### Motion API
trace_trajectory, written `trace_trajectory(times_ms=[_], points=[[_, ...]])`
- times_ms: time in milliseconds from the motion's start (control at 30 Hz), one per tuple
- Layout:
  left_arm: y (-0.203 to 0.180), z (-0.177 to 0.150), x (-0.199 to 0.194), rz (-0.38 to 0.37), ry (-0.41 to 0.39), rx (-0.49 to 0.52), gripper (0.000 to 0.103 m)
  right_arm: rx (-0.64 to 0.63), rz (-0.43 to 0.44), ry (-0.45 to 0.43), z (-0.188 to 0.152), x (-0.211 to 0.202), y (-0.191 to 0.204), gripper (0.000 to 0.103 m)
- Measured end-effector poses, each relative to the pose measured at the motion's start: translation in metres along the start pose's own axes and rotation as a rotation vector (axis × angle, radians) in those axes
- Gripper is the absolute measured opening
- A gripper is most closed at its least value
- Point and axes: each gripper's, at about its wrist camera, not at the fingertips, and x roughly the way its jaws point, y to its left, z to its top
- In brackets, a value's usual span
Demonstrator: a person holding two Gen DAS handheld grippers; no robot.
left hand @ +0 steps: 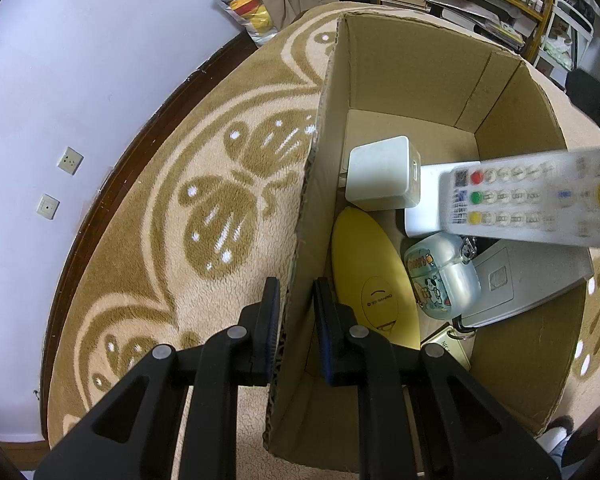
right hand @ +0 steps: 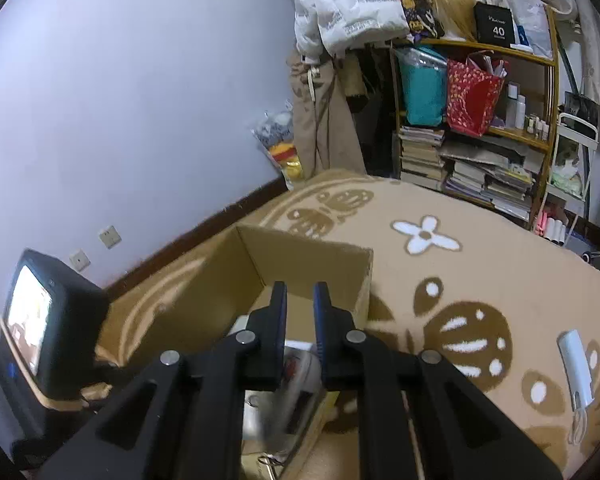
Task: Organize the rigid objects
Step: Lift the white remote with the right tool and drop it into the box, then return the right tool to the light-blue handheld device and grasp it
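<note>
The left gripper (left hand: 296, 300) is clamped on the near wall of the cardboard box (left hand: 420, 64), one pad outside and one inside, steadying it on the patterned blanket (left hand: 180, 140). The right gripper (right hand: 300, 312) is closed on a white remote control (left hand: 540, 200); in the right wrist view only a blurred pale shape sits low between the jaws, so the grip is read mostly from the left view, where the remote hangs over the box's right side.

The remote's long axis runs crosswise, roughly level, above the box's contents and ahead and to the right of the left jaws. Below it lie a white cube charger (left hand: 384, 172), a yellow oval case (left hand: 372, 276), a clear earbud case (left hand: 440, 280) with cartoon print and a flat grey device (left hand: 512, 280). Lowering it probably means settling it across these.

Only the left view shows the box's contents. Only the right view shows a white handheld item (right hand: 576, 368) with a strap on the blanket, well to the right of the jaws and nearer the right hand, likely still to be boxed.
</note>
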Motion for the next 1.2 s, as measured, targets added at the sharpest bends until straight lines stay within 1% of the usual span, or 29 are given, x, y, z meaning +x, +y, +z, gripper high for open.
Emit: trace_trajectory(times_ms=[100, 133, 200, 267, 300, 367, 400, 533, 567, 733, 1033, 1200], points=[[0.0, 0.0, 0.0, 0.004, -0.002, 0.0, 0.016, 0.015, -0.007, 0.003, 0.003, -0.002, -0.006, 0.016], [0.0, 0.0, 0.0, 0.003, -0.002, 0.001, 0.016, 0.018, -0.014, 0.003, 0.004, -0.004, -0.008, 0.02], [0.0, 0.0, 0.0, 0.006, -0.002, 0.002, 0.016, 0.026, -0.03, -0.001, 0.007, -0.006, -0.013, 0.034], [0.0, 0.0, 0.0, 0.006, -0.001, 0.001, 0.016, 0.033, -0.039, -0.006, 0.009, -0.011, -0.019, 0.054], [0.0, 0.001, 0.0, 0.009, -0.001, 0.001, 0.016, 0.035, -0.047, -0.005, 0.011, -0.012, -0.021, 0.058], [-0.001, 0.001, 0.0, 0.013, -0.002, 0.003, 0.016, 0.042, -0.081, 0.003, 0.013, -0.014, -0.029, 0.072], [-0.001, 0.001, 0.0, 0.012, -0.002, 0.004, 0.016, 0.045, -0.092, 0.006, 0.014, -0.014, -0.033, 0.075], [-0.001, 0.0, -0.001, 0.009, -0.001, 0.002, 0.016, 0.056, -0.138, 0.016, 0.015, -0.017, -0.053, 0.091], [-0.001, 0.001, -0.001, 0.009, -0.001, 0.002, 0.016, 0.058, -0.146, 0.02, 0.015, -0.017, -0.057, 0.093], [0.0, 0.0, -0.001, 0.01, -0.001, 0.002, 0.016, 0.063, -0.185, 0.046, 0.013, -0.018, -0.082, 0.097], [0.0, 0.001, -0.001, 0.011, -0.001, 0.004, 0.016, 0.04, -0.275, 0.058, 0.009, -0.025, -0.123, 0.097], [0.001, 0.001, -0.001, 0.009, -0.001, 0.001, 0.016, 0.074, -0.277, 0.063, 0.005, -0.03, -0.153, 0.097]])
